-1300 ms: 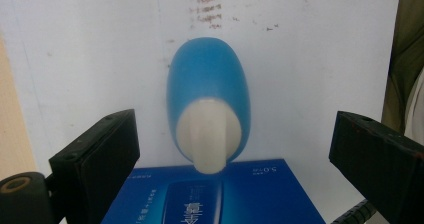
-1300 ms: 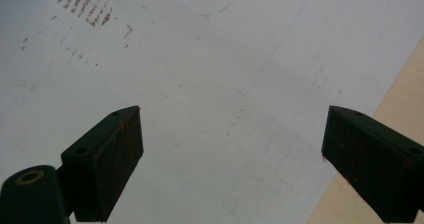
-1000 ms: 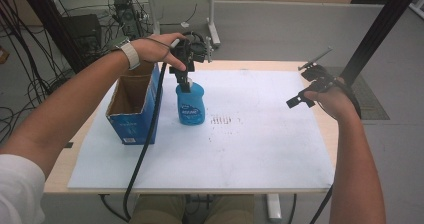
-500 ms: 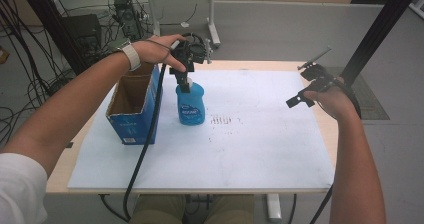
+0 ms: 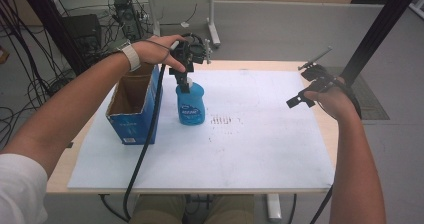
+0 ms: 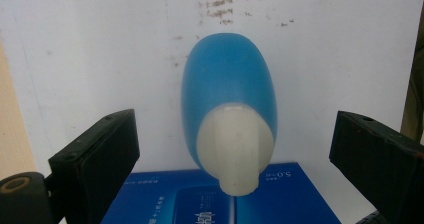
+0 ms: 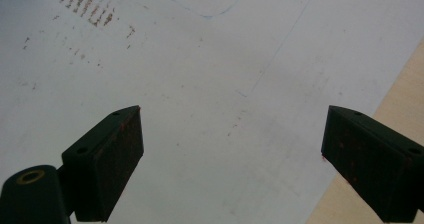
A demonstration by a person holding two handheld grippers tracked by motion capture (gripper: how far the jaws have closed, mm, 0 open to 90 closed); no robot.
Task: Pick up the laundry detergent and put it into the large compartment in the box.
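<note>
My left gripper (image 6: pixel 235 149) hangs wide open over the blue bottle (image 5: pixel 190 103) beside the cardboard box (image 5: pixel 134 106) — my right gripper (image 7: pixel 230 154) gapes too, holding nothing.

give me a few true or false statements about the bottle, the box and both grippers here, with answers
1. The blue bottle stands upright on the white sheet. True.
2. The left gripper is clamped on the bottle's white cap. False: its jaws stand wide apart on either side of the cap, with gaps showing.
3. The cardboard box is open at the top and sits beside the bottle. True.
4. The right gripper holds a second bottle. False: its jaws are open with nothing between them, above the white sheet.
5. The bottle lies inside the box. False: it stands outside, next to the box's blue side.
</note>
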